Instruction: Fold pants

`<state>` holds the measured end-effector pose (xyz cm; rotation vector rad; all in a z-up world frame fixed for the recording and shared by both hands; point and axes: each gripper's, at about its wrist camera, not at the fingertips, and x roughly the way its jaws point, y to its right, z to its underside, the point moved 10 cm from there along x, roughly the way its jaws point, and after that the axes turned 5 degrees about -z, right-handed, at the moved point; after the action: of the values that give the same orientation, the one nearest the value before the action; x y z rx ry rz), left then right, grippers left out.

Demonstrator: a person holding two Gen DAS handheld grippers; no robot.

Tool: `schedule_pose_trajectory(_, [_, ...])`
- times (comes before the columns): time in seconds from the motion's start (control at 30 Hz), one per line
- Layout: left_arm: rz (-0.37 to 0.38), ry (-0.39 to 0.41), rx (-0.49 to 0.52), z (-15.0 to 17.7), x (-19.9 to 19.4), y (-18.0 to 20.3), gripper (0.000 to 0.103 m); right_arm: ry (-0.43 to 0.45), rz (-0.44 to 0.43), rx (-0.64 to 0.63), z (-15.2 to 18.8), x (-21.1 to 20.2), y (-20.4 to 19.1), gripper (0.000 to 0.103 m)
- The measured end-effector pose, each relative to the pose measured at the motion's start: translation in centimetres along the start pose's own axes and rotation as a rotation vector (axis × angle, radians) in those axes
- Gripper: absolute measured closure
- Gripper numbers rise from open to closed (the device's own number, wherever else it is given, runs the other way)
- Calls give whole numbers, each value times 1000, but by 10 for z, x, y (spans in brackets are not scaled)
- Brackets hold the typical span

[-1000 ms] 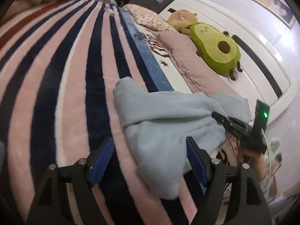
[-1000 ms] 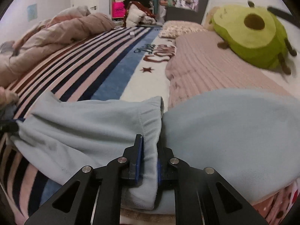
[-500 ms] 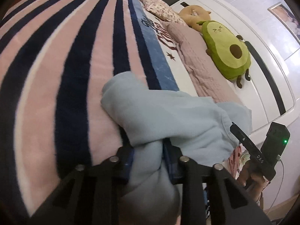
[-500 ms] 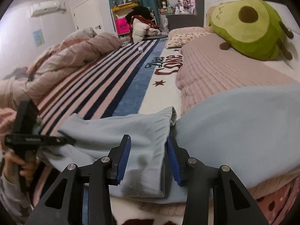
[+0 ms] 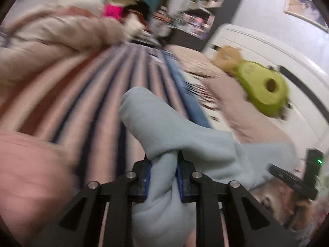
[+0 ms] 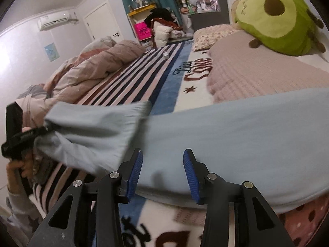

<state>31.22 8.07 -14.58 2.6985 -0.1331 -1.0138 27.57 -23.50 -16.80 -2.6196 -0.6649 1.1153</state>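
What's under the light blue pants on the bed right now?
The light blue pants lie across a striped blanket and a pink knitted cover. Whatever lies directly beneath the fabric is hidden. The left gripper pinches one end.

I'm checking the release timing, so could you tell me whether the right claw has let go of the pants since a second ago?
Yes: the right claw now stands open, back from the pants cuff it clamped.

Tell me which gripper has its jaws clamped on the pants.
The left gripper: jaws pinch the light-blue pants. The right gripper is open, holding nothing.
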Motion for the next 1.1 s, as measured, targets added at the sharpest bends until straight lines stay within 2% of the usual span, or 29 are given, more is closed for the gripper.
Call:
schedule_pose_trajectory(0.03, [-67, -1, 6, -2, -5, -17, 86, -11, -13, 3, 3, 2, -3, 67])
schedule_pose_trajectory(0.13, [-161, -40, 63, 4, -4, -33, 79, -22, -10, 6, 8, 5, -3, 62])
schedule_pose_trajectory(0.17, [-169, -40, 74, 4, -4, -34, 75, -16, 9, 7, 8, 3, 1, 60])
schedule_pose_trajectory(0.23, [-146, -36, 95, 5, -6, -29, 50, 7, 53, 27, 7, -9, 15, 57])
schedule_pose_trajectory(0.3, [-121, 5, 112, -1, -14, -21, 35, 40, 116, 57, 4, -28, 34, 53])
schedule_pose_trajectory(0.4, [-100, 63, 115, -10, -29, -13, 30, 104, 259, 102, 5, -69, 68, 41])
schedule_pose_trajectory(0.47, [-67, 73, 109, -11, -34, -7, 28, 129, 335, 142, 11, -95, 89, 35])
schedule_pose_trajectory(0.53, [-45, 74, 105, -10, -34, -1, 28, 148, 415, 185, 20, -116, 110, 24])
schedule_pose_trajectory(0.6, [-37, 70, 101, -7, -32, 0, 28, 155, 462, 245, 32, -128, 129, 21])
schedule_pose_trajectory(0.67, [-25, 62, 92, -5, -29, 4, 28, 150, 432, 292, 40, -127, 140, 21])
schedule_pose_trajectory(0.77, [-12, 47, 87, -2, -24, 8, 28, 136, 302, 376, 50, -110, 146, 21])
schedule_pose_trajectory(0.8, [-13, 45, 90, -2, -23, 10, 28, 131, 249, 402, 51, -104, 145, 22])
schedule_pose_trajectory(0.87, [-16, 41, 98, -1, -22, 12, 28, 128, 152, 446, 53, -93, 139, 31])
schedule_pose_trajectory(0.9, [-17, 40, 100, 0, -22, 12, 28, 133, 136, 445, 51, -90, 136, 42])
schedule_pose_trajectory(1.0, [-19, 41, 100, 0, -22, 13, 28, 157, 152, 446, 45, -89, 135, 47])
schedule_pose_trajectory(1.03, [-21, 43, 100, 0, -23, 13, 28, 164, 160, 452, 45, -90, 136, 57])
schedule_pose_trajectory(1.1, [-22, 46, 99, 0, -23, 12, 28, 161, 208, 436, 47, -92, 137, 67])
